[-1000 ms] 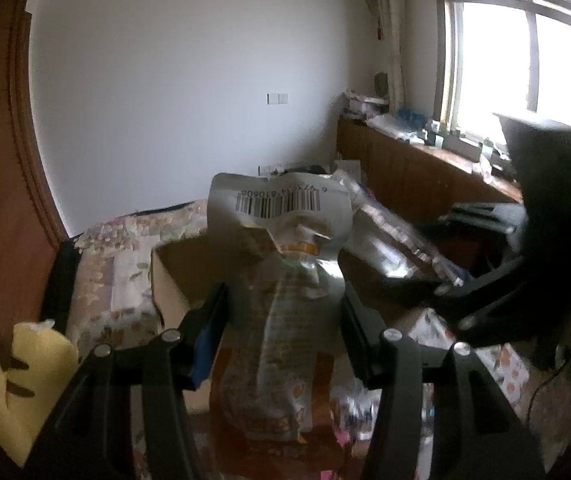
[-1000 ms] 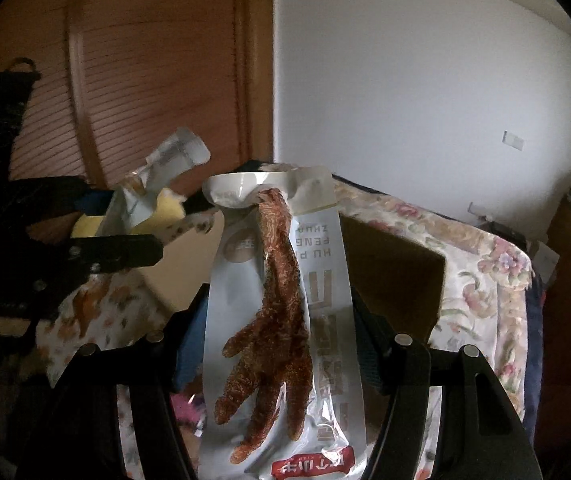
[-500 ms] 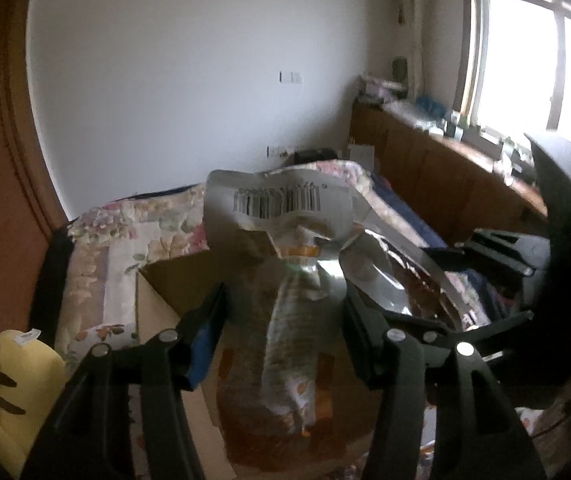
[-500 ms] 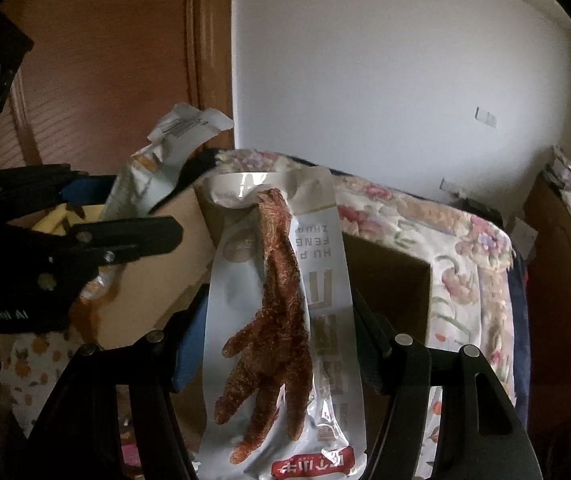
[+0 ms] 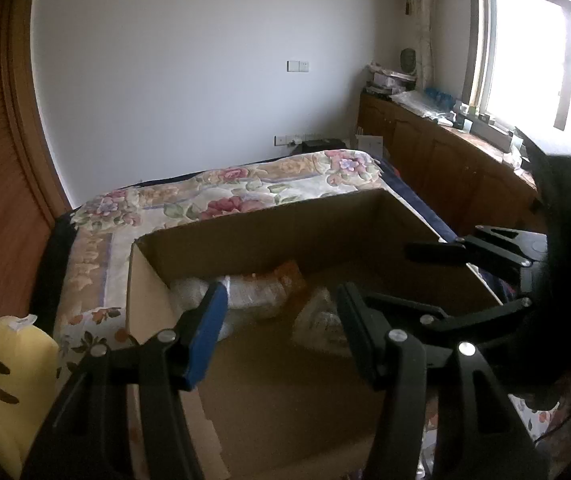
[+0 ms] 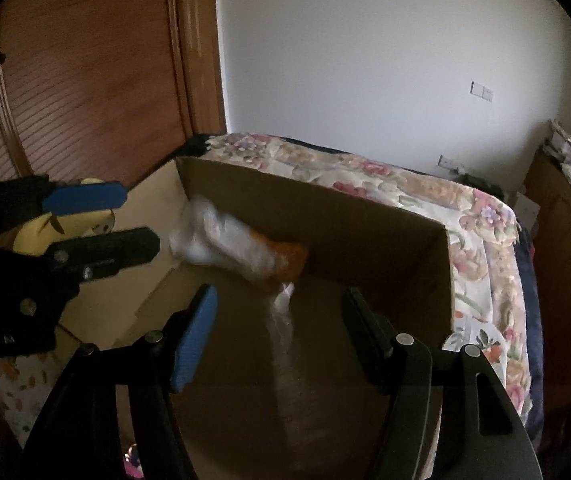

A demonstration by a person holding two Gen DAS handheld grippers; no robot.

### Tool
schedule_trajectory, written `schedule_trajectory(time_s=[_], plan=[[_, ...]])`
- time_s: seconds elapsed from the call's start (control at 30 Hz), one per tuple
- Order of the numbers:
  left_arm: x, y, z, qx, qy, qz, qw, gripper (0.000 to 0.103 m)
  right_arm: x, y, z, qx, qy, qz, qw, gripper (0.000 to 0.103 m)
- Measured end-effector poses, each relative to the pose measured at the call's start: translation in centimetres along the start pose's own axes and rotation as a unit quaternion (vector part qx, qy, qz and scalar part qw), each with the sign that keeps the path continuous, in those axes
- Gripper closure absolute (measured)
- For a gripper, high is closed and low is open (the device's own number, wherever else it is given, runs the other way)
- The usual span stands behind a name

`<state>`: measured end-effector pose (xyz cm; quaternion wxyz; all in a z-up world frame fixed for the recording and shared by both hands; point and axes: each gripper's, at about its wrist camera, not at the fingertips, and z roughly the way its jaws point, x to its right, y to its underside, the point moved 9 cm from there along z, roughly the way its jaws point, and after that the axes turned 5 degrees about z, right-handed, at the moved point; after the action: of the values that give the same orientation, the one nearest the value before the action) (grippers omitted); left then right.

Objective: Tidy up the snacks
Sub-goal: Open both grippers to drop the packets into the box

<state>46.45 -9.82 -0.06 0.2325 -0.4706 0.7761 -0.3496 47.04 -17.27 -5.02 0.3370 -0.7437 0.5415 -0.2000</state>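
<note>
My left tongs (image 5: 281,320) half open, empty. My right tongs (image 6: 279,332) same, nothing gripped. Both over box (image 5: 269,220). Snack bags (image 5: 253,292) lie ahead and below on box floor by far wall, long axis crosswise. Blurred pack (image 6: 281,320) between right jaws, unpinched. Box walls hem reach; yellow plush (image 5: 9,376) outside, left.

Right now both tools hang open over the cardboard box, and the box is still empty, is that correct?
Not quite: the cardboard box already holds snack packets, as the left wrist view shows. The left tool and right tool do hang open over it.
</note>
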Motion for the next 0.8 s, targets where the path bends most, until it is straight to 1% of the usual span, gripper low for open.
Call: schedule_trajectory(time_s=[0.2, 0.33, 0.5, 0.6, 0.77, 0.8], plan=[[0.2, 0.3, -0.8, 0.007, -0.004, 0.002, 1.0, 0.046, -0.4, 0.0, -0.7, 0.009, -0.007, 0.004, 1.0, 0.037], [0.2, 0.9, -1.9, 0.016, -0.01, 0.005, 0.9998, 0.046, -0.2, 0.3, -2.0, 0.023, -0.007, 0.012, 1.0, 0.037], [0.3, 1.3, -4.1, 0.032, -0.012, -0.007, 0.9994, 0.046, -0.4, 1.0, -4.2, 0.038, 0.0, 0.018, 0.999, 0.037], [0.3, 1.6, -5.5, 0.041, -0.015, -0.008, 0.999, 0.043, -0.6, 1.4, -5.8, 0.048, 0.002, 0.021, 0.999, 0.037], [0.3, 2.6, -8.1, 0.055, -0.015, -0.016, 0.9983, 0.037, -1.5, 2.2, -8.4, 0.066, 0.005, 0.023, 0.998, 0.037], [0.3, 2.8, -8.5, 0.057, -0.016, -0.018, 0.9981, 0.036, -1.6, 2.4, -8.8, 0.069, 0.006, 0.024, 0.997, 0.034]])
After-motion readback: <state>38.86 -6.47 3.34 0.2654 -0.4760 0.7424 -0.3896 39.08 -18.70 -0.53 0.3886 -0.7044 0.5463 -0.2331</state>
